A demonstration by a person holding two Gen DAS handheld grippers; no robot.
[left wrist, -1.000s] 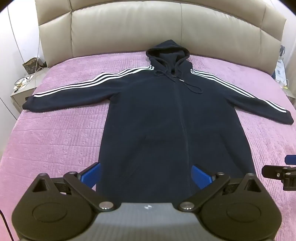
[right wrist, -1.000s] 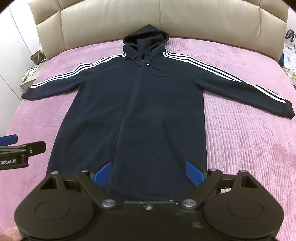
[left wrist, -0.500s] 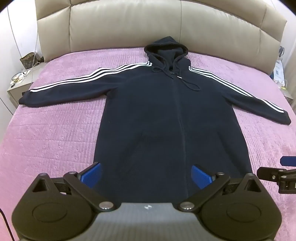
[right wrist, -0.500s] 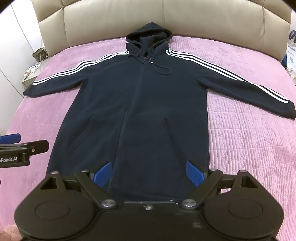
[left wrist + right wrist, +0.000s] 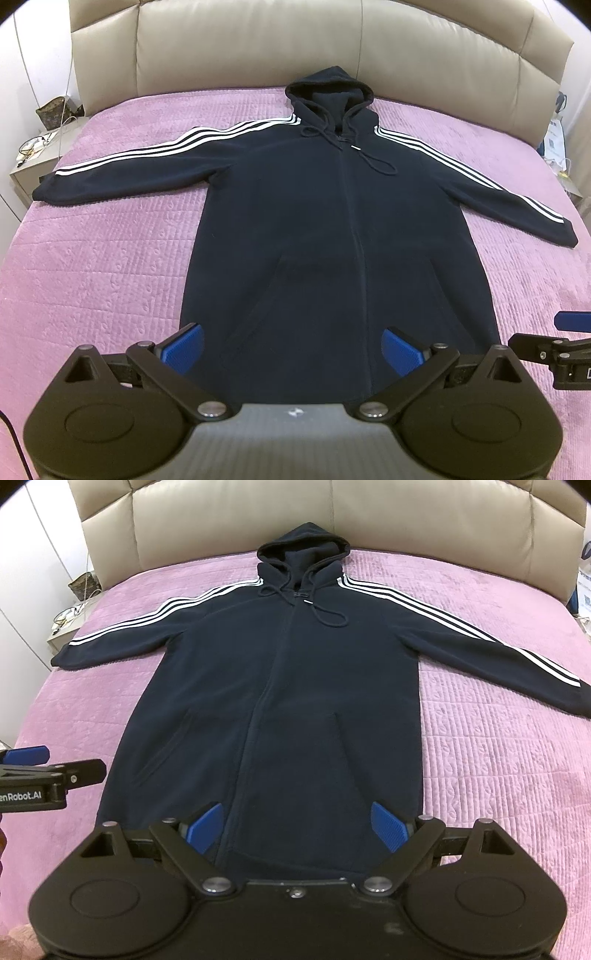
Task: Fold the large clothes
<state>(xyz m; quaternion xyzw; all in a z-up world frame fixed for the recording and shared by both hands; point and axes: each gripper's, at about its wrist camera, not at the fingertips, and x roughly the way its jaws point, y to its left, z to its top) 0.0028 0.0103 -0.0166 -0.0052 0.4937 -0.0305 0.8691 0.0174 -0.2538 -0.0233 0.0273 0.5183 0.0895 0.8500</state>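
A long dark navy zip hoodie (image 5: pixel 332 229) with white sleeve stripes lies flat, front up, on the pink bedspread (image 5: pixel 103 266), sleeves spread out and hood toward the headboard. It also shows in the right wrist view (image 5: pixel 288 701). My left gripper (image 5: pixel 291 347) is open and empty, above the hoodie's hem. My right gripper (image 5: pixel 297 825) is open and empty, also above the hem. Each gripper shows at the edge of the other's view: the right gripper (image 5: pixel 554 343) at the right, the left gripper (image 5: pixel 40 771) at the left.
A beige padded headboard (image 5: pixel 258 48) runs along the far side. A bedside table (image 5: pixel 33 162) with small items stands at the far left. More items (image 5: pixel 554 133) sit by the bed's far right corner.
Both grippers have drawn back and risen a little, so the hoodie sits smaller and further off in both views. The hoodie has not moved. Both grippers stay open.
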